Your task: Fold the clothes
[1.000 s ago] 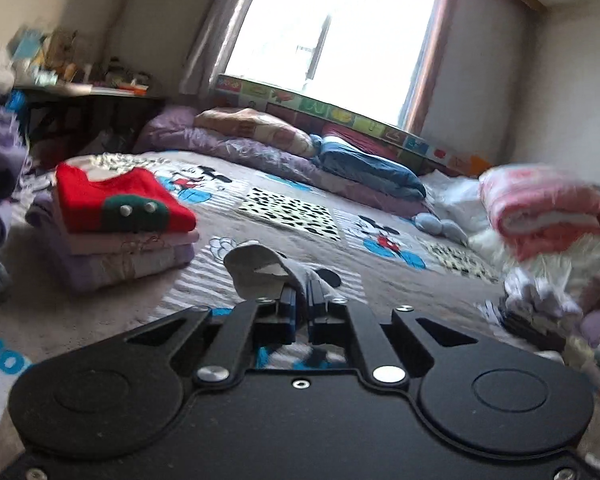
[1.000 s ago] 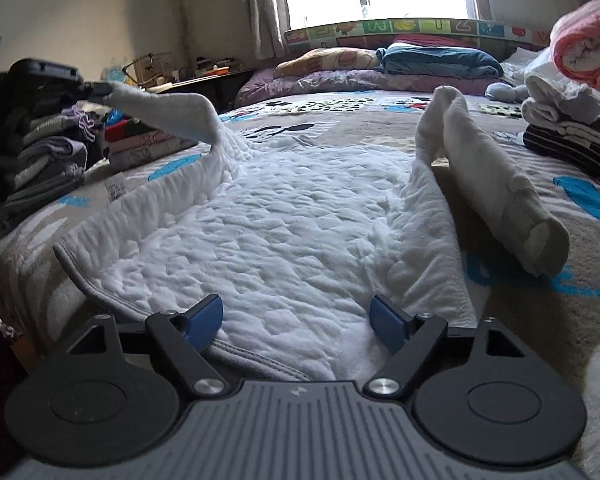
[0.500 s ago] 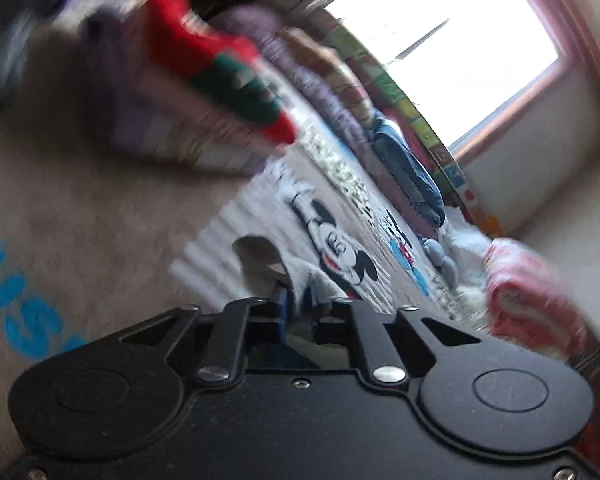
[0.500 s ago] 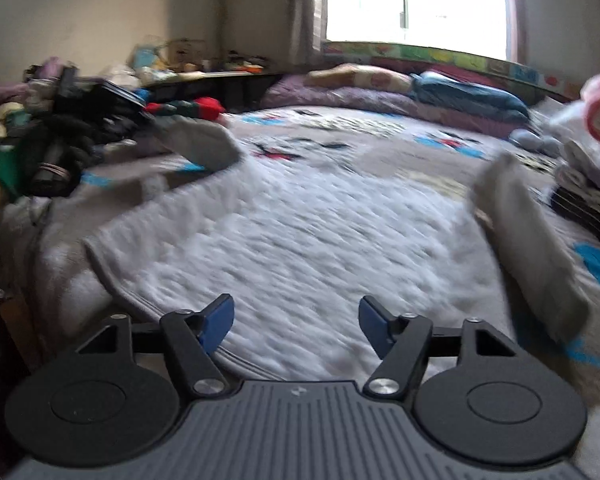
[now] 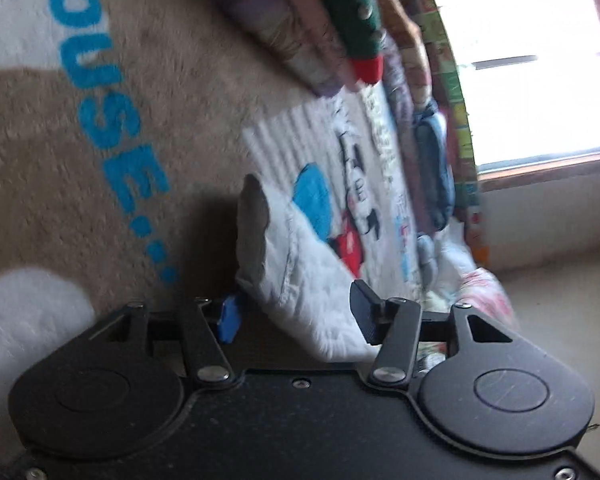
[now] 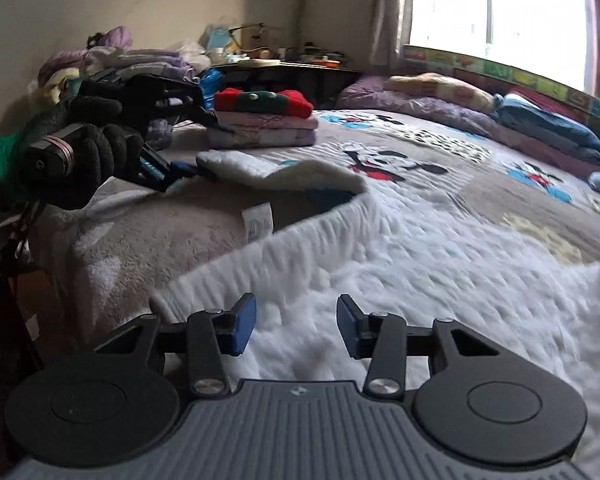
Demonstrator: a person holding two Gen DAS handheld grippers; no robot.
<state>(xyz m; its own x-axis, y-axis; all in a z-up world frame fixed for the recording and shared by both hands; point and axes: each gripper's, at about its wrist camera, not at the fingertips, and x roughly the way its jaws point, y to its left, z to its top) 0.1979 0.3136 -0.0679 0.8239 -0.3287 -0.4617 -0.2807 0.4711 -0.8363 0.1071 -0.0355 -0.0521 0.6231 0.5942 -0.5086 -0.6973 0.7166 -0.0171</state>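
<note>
Partway, by the looks — white quilted fleece garment (image 6: 400,264) spread near bed's (image 6: 148,220) front edge, one sleeve flipped inward. Left gripper (image 5: 294,316) and right gripper (image 6: 296,324) both gaping, holding nothing. Folded stack (image 6: 266,118) already behind.

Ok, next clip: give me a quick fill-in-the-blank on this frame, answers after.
1. The left hand-held gripper has its jaws ____.
2. The white garment lies on a ____.
3. The folded stack is topped by a red and ____ item.
4. The hand on the left hand-held gripper wears a ____ glove.

Answers: open; bed; green; black
</note>
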